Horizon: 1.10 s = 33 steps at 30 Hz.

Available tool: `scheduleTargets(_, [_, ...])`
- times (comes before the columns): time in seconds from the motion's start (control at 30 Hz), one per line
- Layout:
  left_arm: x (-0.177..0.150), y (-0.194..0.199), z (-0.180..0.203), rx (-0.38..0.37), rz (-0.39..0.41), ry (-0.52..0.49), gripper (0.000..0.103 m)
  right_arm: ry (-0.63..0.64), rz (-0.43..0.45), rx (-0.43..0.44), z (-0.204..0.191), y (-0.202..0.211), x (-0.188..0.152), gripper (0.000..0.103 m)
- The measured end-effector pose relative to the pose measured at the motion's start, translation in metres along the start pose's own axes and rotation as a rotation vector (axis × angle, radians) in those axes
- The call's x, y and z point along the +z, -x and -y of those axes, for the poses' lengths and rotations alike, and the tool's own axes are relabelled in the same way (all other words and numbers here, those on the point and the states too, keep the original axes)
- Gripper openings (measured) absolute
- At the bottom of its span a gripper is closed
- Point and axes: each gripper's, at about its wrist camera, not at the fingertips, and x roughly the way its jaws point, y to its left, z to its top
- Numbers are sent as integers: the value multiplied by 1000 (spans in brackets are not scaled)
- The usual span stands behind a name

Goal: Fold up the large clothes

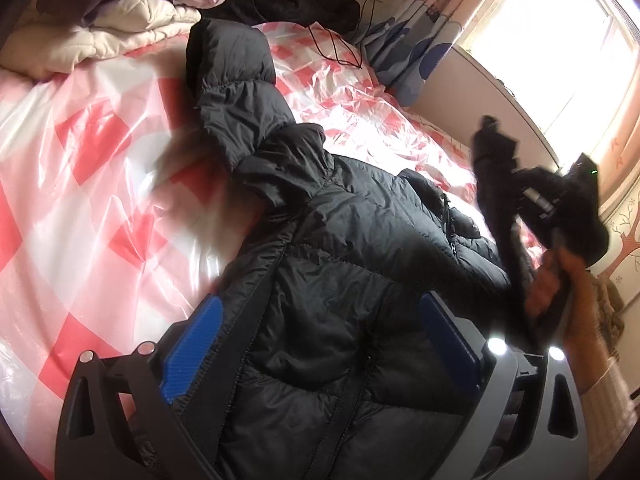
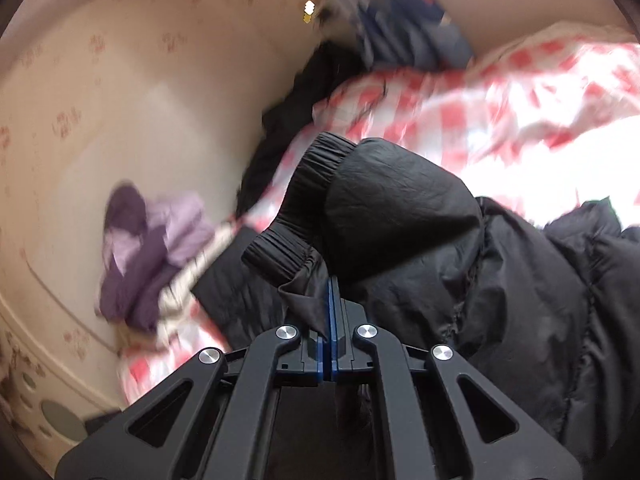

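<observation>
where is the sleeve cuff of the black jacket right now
In the right wrist view the cuff sits mid-frame just above the right tool, which is shut on the sleeve fabric beside it, over the pink checked bed cover.

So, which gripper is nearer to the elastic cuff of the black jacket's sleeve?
Right. The right gripper is shut on the sleeve fabric just beside the cuff. The left gripper straddles the jacket body, apart from it.

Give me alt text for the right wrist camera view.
The right gripper is shut on the sleeve of a black puffer jacket, just behind its ribbed cuff. Blurred behind lie a red-checked bed cover and purple clothes.
</observation>
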Motion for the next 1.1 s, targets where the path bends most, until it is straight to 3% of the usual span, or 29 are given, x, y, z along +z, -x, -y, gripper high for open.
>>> scheduleTargets(0.2, [3, 5, -7, -30, 6, 44, 95, -5, -155, -2, 17, -49, -35, 5])
scheduleTargets(0.33, [3, 4, -7, -28, 4, 47, 95, -36, -397, -87, 29, -89, -62, 16])
scheduleTargets(0.37, [3, 5, -8, -26, 5, 45, 95, -36, -412, -100, 28, -90, -65, 17])
scheduleTargets(0.43, [5, 7, -10, -15, 15, 46, 95, -14, -393, -80, 18, -81, -65, 23])
scheduleTargets(0.47, [6, 8, -12, -8, 23, 50, 95, 17, -377, -77, 10, -73, -64, 34])
scheduleTargets(0.5, [9, 11, -13, 4, 37, 52, 95, 49, -354, -77, 3, -66, -62, 57])
scheduleTargets(0.57, [21, 14, -15, 49, 82, 32, 95, 123, -255, -69, -11, -45, -57, 84])
scheduleTargets(0.6, [32, 15, -16, 84, 110, 26, 95, 145, -207, -75, -14, -37, -56, 91])
scheduleTargets(0.63, [41, 14, -17, 97, 125, 20, 95, 150, -178, -92, -12, -33, -55, 92])
scheduleTargets(0.7, [67, 6, -21, 162, 148, 8, 95, 87, -233, -153, 9, -42, -56, 92])
scheduleTargets(0.77, [97, -5, -26, 259, 174, 6, 95, -6, -262, -134, 33, -46, -61, 91])
scheduleTargets(0.9, [154, -38, -43, 466, 195, 28, 95, -23, -213, -92, 43, -33, -72, 91])
scheduleTargets(1.0, [188, -76, -58, 491, 98, 60, 95, -32, -214, -79, 47, -30, -77, 91])
scheduleTargets(1.07, [200, -92, -64, 434, 50, 80, 91, -34, -213, -72, 49, -23, -77, 91])
scheduleTargets(1.1, [205, -98, -63, 388, 42, 78, 69, -41, -210, -67, 49, -18, -76, 91])
